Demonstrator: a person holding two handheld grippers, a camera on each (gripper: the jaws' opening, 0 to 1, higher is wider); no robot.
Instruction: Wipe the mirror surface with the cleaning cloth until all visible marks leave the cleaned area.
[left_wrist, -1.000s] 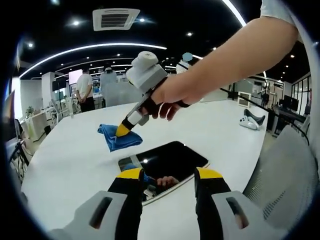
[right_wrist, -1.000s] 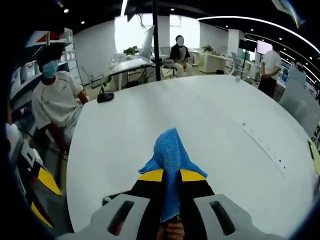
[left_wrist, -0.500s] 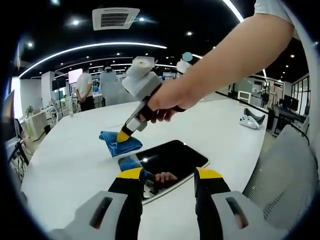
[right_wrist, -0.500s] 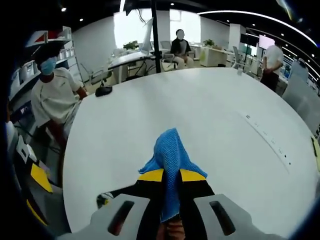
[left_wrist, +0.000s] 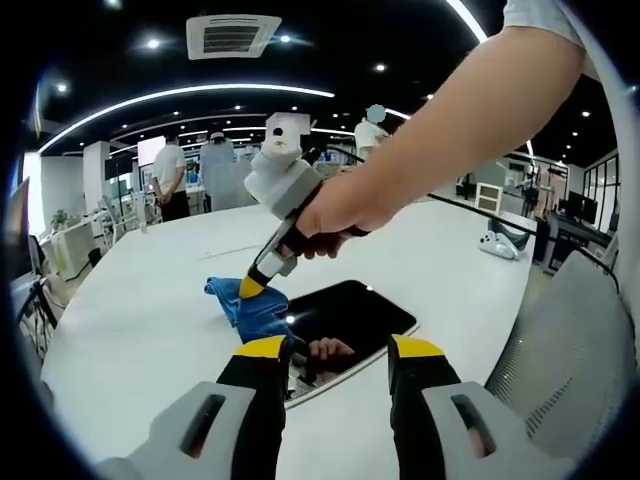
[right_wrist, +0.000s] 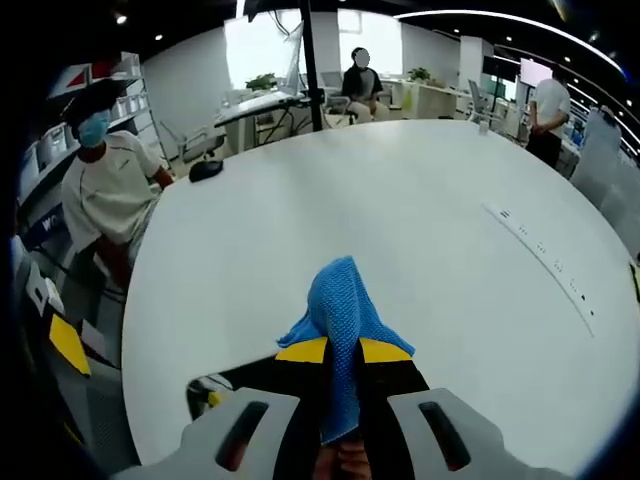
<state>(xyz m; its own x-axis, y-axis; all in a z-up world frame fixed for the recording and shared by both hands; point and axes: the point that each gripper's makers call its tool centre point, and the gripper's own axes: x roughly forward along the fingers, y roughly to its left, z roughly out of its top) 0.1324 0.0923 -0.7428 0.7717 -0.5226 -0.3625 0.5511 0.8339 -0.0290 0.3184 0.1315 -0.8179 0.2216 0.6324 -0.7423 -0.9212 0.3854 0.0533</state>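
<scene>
White round office table (left_wrist: 130, 320) carried the dark rectangular glass mirror (left_wrist: 345, 318), right gripper (left_wrist: 252, 285) pinched the blue knitted cleaning cloth (right_wrist: 340, 300) at its near corner, left gripper (left_wrist: 335, 365) hovered spread; best to press flat, overlapping strokes.
</scene>
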